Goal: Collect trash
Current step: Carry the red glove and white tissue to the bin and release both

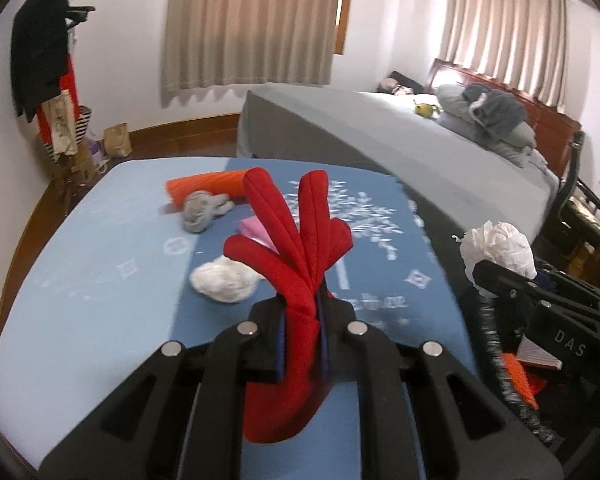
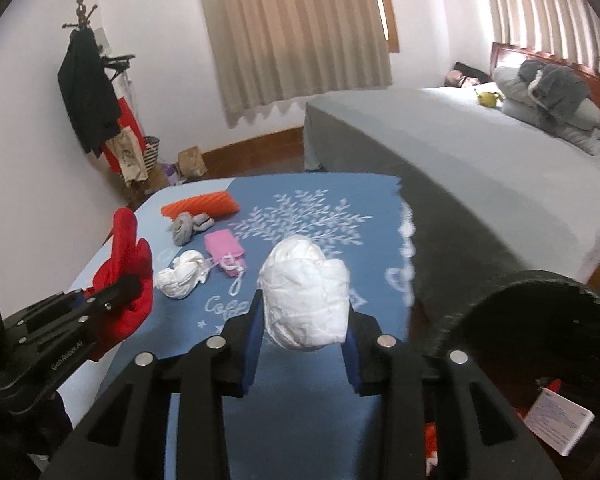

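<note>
While the left gripper [image 1: 302,312] pinches a red cloth [image 1: 296,240] whose folds fan upward, the right gripper [image 2: 304,320] clamps a white wad [image 2: 306,292] bulging above its fingers.

My table [image 2: 300,420] wears a blue cloth [image 2: 320,200] printed with a white tree. On it, left of the tree, lie an orange roll [image 2: 200,205], a grey rag [image 2: 188,226] touching the roll, a pink pouch [image 2: 223,246] and a white wad [image 2: 182,276] nearest me.
</note>
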`<state>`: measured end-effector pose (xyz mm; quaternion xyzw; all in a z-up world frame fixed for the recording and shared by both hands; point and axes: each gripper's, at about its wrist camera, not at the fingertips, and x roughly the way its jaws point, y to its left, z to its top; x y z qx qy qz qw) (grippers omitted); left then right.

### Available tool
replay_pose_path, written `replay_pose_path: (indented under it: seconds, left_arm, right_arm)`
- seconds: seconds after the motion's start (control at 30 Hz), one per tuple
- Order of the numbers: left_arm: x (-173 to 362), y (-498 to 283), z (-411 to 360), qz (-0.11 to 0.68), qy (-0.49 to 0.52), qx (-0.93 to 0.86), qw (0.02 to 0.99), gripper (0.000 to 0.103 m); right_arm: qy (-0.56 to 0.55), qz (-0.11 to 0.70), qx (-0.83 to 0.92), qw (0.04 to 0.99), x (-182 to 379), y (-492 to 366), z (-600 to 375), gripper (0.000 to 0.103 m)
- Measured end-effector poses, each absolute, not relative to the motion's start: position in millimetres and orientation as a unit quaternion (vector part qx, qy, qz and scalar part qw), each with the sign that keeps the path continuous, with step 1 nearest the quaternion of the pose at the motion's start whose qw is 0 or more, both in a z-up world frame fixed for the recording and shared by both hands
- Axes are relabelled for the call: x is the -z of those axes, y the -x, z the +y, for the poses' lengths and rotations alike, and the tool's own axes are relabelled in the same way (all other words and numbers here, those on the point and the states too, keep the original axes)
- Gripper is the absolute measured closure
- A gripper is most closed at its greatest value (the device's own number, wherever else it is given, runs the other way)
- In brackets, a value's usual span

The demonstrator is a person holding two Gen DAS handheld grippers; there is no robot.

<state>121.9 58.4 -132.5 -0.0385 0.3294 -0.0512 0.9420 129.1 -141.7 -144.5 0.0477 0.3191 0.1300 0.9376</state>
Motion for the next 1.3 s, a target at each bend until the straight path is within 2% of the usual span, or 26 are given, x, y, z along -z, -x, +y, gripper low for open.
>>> replay_pose_path:
  seconds: [0.6,1.3]
  left_arm:
    - [88.7,-92.4,-43.9,0.289,0.012,0.142,0.947,0.091]
    - [80.0,-69.4,-136.0,0.264,-0.02,0.247,0.932,0.091]
  right_arm:
    - [-0.074,0.263,-0.041,0.961,102.1,-68.5,-250.4,0.068]
    - [-0.077,0.258,0.05,0.962,101.8,-17.9,-328.4,0.068]
